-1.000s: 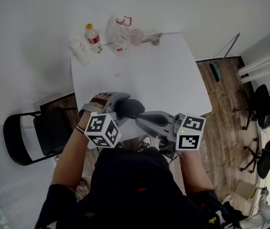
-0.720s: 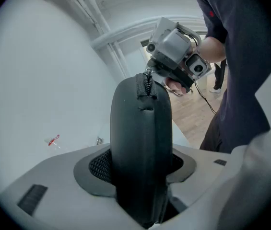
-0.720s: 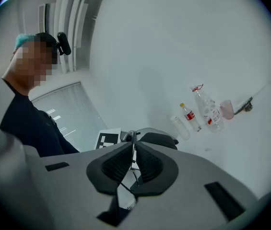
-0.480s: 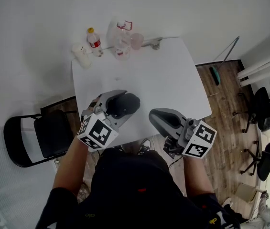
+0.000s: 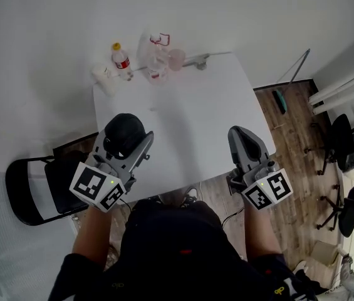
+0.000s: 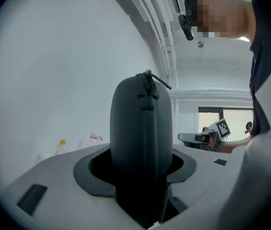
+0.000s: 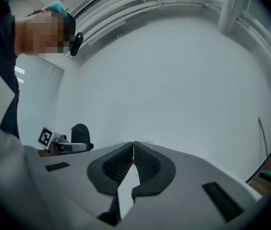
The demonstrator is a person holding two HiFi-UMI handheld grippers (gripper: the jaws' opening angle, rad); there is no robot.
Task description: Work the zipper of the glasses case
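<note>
The black glasses case (image 5: 123,132) stands upright between the jaws of my left gripper (image 5: 125,137), over the table's left front part. In the left gripper view the case (image 6: 141,128) fills the middle, its zipper pull (image 6: 155,79) sticking out at the top end; my left gripper (image 6: 142,166) is shut on it. My right gripper (image 5: 244,140) is at the table's right front edge, apart from the case, shut and holding nothing. In the right gripper view its pads (image 7: 145,164) meet tip to tip (image 7: 133,150), and the case (image 7: 80,132) shows far left.
The white table (image 5: 195,105) carries a red-labelled bottle (image 5: 121,60), clear plastic containers (image 5: 156,58) and a small white object (image 5: 103,77) along its far edge. A black folding chair (image 5: 45,180) stands at the left, office chairs (image 5: 346,130) on the wood floor at the right.
Both grippers have swung apart: the left carried the case to the left and turned it upright, the right moved to the right, away from the case.
</note>
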